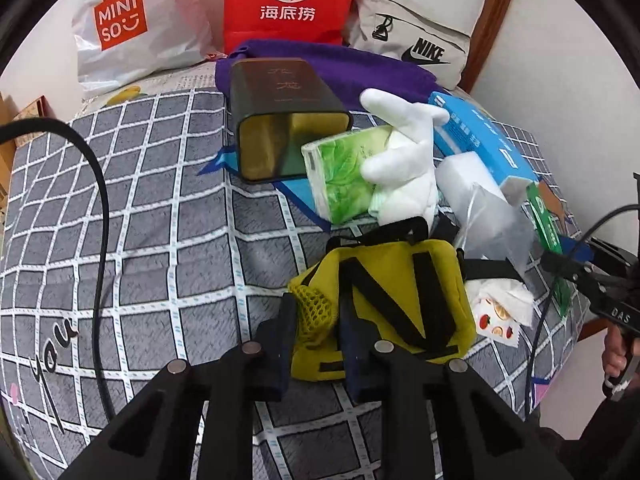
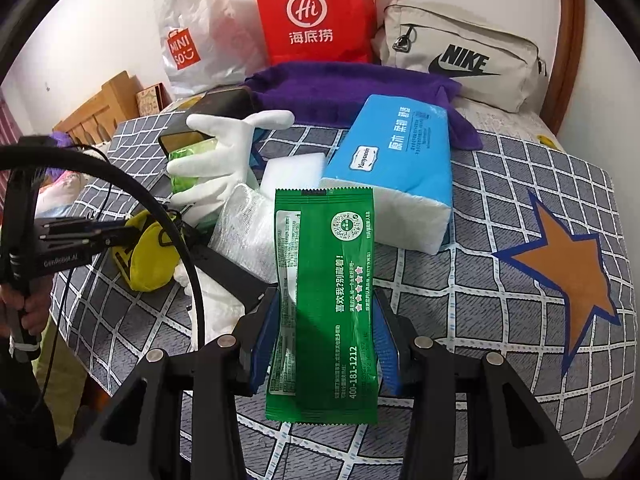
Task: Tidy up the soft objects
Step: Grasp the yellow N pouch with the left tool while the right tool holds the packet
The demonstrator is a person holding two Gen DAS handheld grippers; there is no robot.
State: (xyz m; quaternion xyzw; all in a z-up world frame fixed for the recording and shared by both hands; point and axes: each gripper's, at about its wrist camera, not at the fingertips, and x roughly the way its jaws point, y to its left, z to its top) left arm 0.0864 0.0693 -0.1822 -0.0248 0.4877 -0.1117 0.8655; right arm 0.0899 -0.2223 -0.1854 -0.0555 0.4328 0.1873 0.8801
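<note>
A yellow pouch (image 1: 400, 292) with black straps lies on the grey checked bedsheet (image 1: 160, 240). My left gripper (image 1: 318, 336) is shut on its yellow mesh corner. In the right wrist view the same pouch (image 2: 150, 264) shows at the left, with the left gripper (image 2: 128, 234) at it. My right gripper (image 2: 326, 308) is shut on a flat green packet (image 2: 332, 240), held above the sheet. A white glove (image 1: 404, 152) rests on a green tissue pack (image 1: 340, 176). Beside them are a blue tissue pack (image 2: 392, 172), a white sponge (image 2: 292, 168) and a bubble-wrap bag (image 2: 248, 232).
A dark open box (image 1: 280, 120) lies on its side behind the tissues, on a purple towel (image 2: 352, 88). At the headboard stand a white Miniso bag (image 2: 192, 40), a red paper bag (image 2: 316, 16) and a beige Nike bag (image 2: 460, 56). A fruit-print napkin (image 1: 500, 312) lies right of the pouch.
</note>
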